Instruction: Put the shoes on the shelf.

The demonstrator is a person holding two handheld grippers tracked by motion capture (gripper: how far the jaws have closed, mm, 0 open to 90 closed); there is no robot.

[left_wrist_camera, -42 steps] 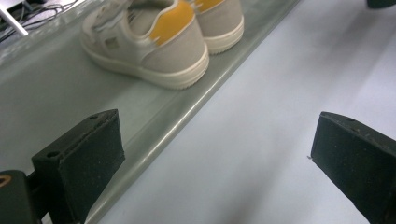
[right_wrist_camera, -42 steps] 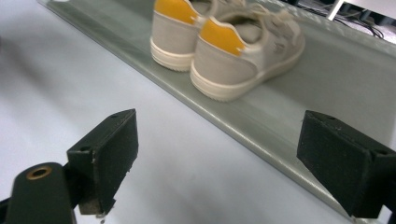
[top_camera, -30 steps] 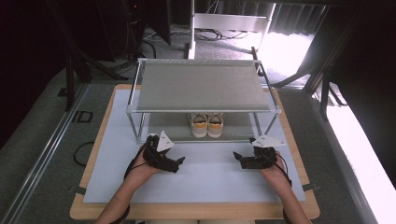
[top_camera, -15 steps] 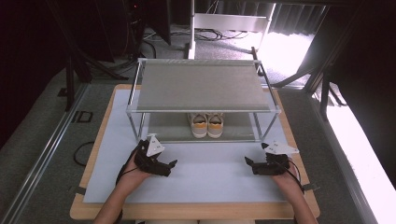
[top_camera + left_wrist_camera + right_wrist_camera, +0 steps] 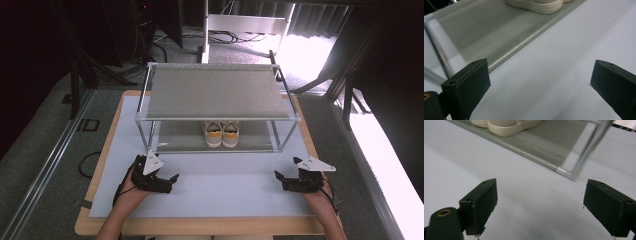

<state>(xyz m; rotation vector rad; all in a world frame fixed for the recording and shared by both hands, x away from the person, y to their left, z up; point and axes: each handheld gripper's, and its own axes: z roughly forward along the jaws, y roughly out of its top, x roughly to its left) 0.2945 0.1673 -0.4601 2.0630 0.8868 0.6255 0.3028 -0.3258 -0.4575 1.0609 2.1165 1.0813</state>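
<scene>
Nearest the person, both grippers sit low over the pale mat (image 5: 220, 195) on the wooden table (image 5: 200, 226). The left gripper (image 5: 170, 181) is near the mat's left side, its jaws spread wide with nothing between them; the right gripper (image 5: 279, 178) is well apart from it near the right side, its jaws equally wide and holding nothing. Both aim inward and toward the rack.

Beyond them stands a two-level metal shoe rack (image 5: 215, 92), its long axis running left to right across the table. On its lower shelf (image 5: 175, 142), about midway along, sits a pair of cream shoes (image 5: 221, 133) side by side, touching. Their long axis runs front to back, with the orange heel patches facing the person and the toes pointing away. The top shelf covers the front parts of the shoes from above. The rack's thin front posts (image 5: 148, 136) stand between the grippers and the shelf ends; the stretch straight in front of the shoes is open mat.
</scene>
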